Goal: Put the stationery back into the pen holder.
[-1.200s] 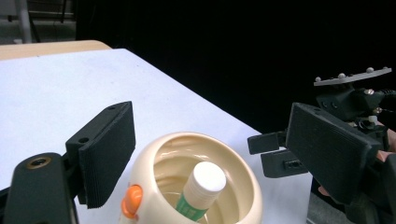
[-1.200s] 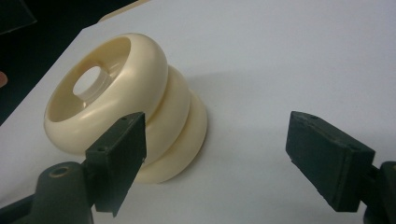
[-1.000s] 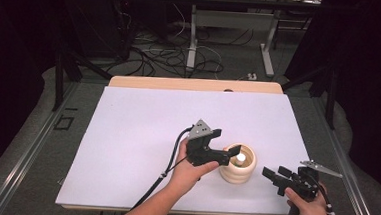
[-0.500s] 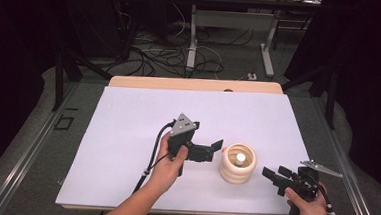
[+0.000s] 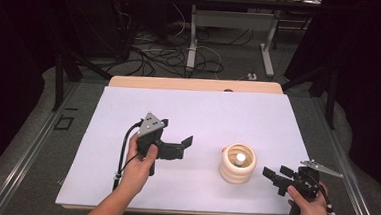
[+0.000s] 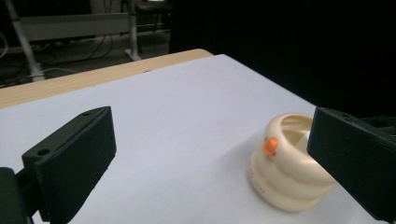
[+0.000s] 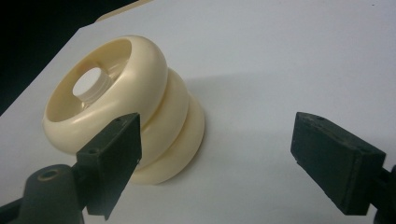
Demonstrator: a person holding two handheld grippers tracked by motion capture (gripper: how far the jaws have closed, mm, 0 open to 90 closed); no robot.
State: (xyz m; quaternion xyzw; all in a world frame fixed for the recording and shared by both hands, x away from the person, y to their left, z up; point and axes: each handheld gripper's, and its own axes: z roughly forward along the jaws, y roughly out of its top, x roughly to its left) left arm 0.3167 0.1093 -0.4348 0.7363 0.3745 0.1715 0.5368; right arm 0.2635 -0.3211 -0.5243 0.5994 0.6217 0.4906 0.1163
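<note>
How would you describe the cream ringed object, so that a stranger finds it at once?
Look at the white sheet covering the table. On its front right part stands the cream stack of rings, apart from both grippers. Its three bulging rings and a small orange dot on the rim mark it.

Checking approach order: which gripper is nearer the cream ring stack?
Right. The right gripper sits just off the cream ring stack, fingers apart. The left gripper is farther away on the stack's other side, also empty.

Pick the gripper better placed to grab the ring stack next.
Right, probably. The right gripper sits open close beside the ring stack, jaws aimed at it. The left gripper, also open, stands farther off across bare table.
</note>
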